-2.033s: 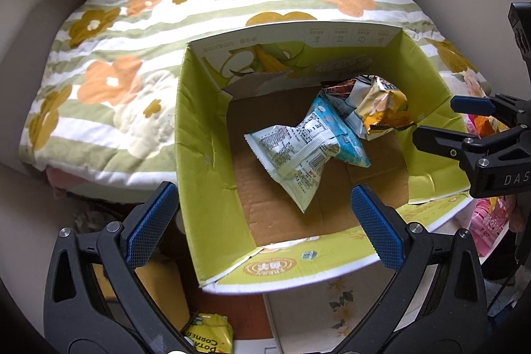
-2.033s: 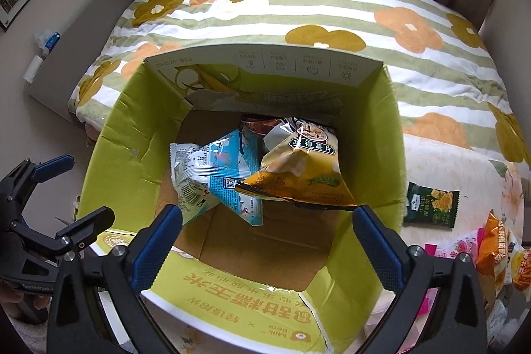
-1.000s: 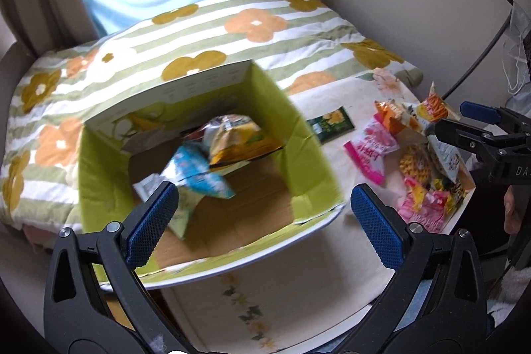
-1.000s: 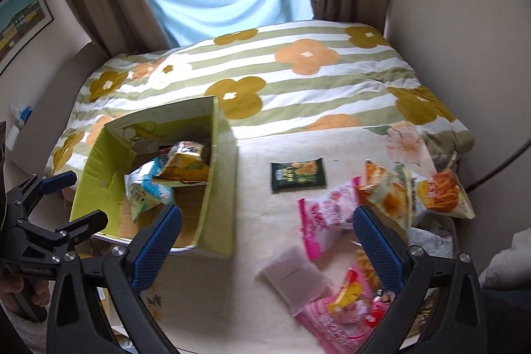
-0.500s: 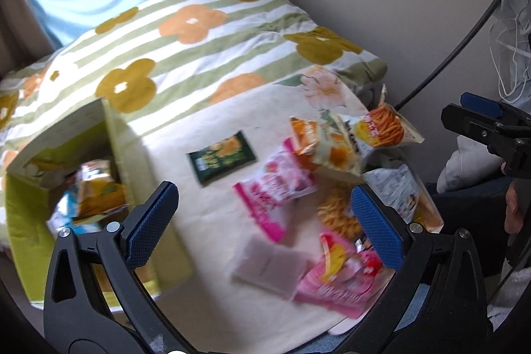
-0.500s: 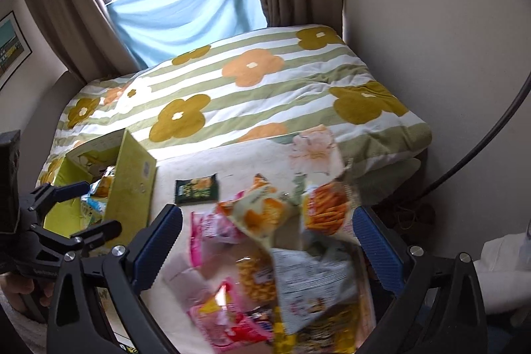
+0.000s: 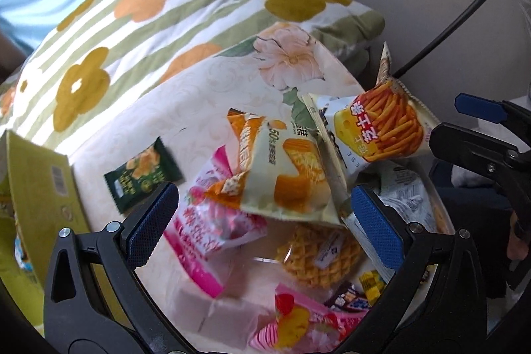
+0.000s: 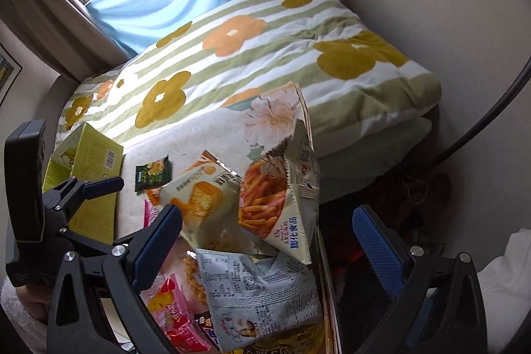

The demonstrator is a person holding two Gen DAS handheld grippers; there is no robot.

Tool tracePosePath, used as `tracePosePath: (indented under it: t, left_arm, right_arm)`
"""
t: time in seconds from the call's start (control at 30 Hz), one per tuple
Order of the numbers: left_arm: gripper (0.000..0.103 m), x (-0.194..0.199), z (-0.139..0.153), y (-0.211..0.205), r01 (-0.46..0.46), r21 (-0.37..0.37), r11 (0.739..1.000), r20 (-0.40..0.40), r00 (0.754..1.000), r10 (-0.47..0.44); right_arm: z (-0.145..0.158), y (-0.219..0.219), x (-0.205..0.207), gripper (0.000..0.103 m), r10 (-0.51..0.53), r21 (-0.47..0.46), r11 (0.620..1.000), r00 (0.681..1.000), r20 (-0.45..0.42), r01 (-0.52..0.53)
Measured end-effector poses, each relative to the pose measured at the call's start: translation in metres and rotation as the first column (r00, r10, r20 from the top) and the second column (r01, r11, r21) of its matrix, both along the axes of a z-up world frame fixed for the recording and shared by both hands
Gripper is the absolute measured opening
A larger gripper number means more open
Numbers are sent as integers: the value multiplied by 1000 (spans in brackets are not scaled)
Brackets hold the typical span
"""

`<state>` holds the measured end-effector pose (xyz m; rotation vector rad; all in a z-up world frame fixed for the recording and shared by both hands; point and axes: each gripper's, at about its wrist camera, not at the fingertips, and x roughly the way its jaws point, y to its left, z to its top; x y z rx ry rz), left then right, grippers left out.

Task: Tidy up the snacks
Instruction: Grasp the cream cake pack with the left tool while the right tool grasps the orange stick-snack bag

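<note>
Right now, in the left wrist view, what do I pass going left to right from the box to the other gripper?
Green cardboard box → dark green snack packet → pink packet → cream cake packet → orange fries bag → right gripper.

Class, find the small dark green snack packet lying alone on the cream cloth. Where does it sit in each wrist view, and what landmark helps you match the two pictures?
Left wrist view: dark green packet lies left of centre, just above the left finger pad.
Right wrist view: dark green packet lies left of centre, right of the box.
Shared landmark: the yellow-green cardboard box, left of the packet in both.
</note>
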<state>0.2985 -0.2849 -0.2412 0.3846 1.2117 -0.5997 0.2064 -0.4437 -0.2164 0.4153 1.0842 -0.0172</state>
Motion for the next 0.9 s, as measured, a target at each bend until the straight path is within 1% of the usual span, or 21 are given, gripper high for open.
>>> tracePosePath:
  t: [0.2,0.37,0.4,0.43,0.5,0.57,0.63,0.77,0.9]
  left_arm:
    - [103,10,-31,-18,60,30,998,-32,998,-59]
    - [102,14,-44,-24,89,37,995,-36,995,-88]
    - [99,15,-45,-25,95,37,995,-31,995,-94]
    - [92,16,-45,-26,100,37,994,-29,995,-99]
    - [84,17,-48,-27,110,36,993,-35,993,-109]
    - [81,17,-51,-29,119,31,992,-44,992,-118]
    - [74,16,-50,-31,137,22,990,-43,990,-136]
    - [69,15,-49,-33,145,19,989,-36,989,-144]
    - [66,17,-47,-31,130,8,992,-46,991,-129]
  right_arm:
    - [-23,-7,12,102,-30,29,999,999,-29,30]
    - [-32,-4,23,102,-31,21,999,998,-47,32]
    - [-33,-2,24,102,-27,18,999,999,-47,27]
    - [-34,-1,26,102,-22,12,1000,999,-49,22]
    - [-36,2,28,101,-14,0,1000,999,-53,14]
    - [-38,4,31,98,-9,-2,1000,998,-58,9]
    - [-40,5,33,96,-8,0,1000,998,-64,8]
    - [-43,7,35,86,-6,-1,1000,997,-74,6]
    - [-45,10,37,82,-11,-3,1000,997,-81,10]
